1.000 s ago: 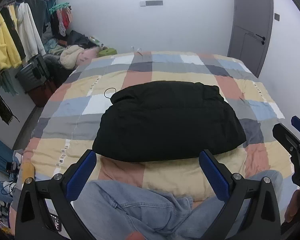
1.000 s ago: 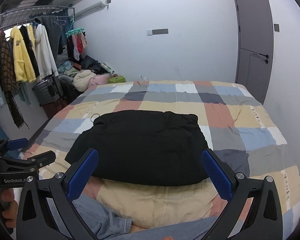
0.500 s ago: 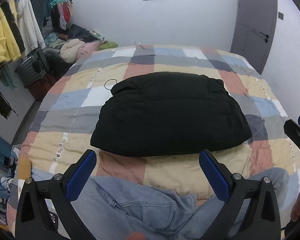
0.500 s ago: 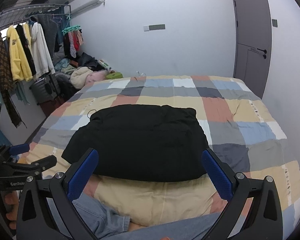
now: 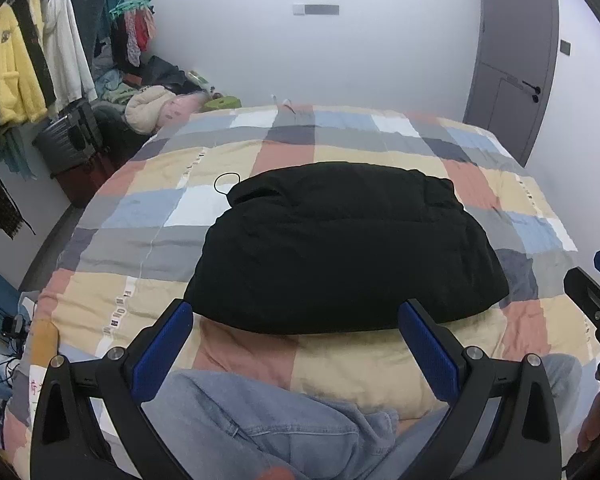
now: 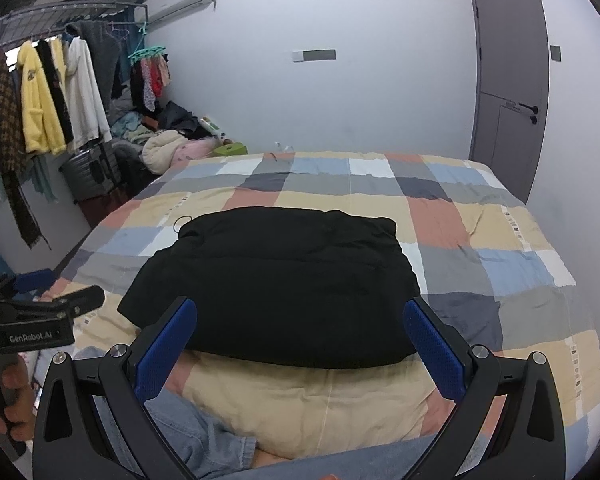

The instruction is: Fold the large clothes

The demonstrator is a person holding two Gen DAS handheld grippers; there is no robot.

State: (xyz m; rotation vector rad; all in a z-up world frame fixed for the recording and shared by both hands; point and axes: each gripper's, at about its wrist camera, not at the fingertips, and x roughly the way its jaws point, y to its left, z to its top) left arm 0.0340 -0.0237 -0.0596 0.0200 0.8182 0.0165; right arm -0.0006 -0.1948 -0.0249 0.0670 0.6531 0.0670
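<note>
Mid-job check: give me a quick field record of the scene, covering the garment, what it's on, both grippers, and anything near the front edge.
garment: black padded jacket, folded into a compact bundle, lying flat
surface: bed with checked quilt
left gripper: open, empty, above the bed's near edge, not touching the jacket
right gripper: open, empty, likewise clear of the jacket
near edge: light blue jeans lying in front of the jacket
</note>
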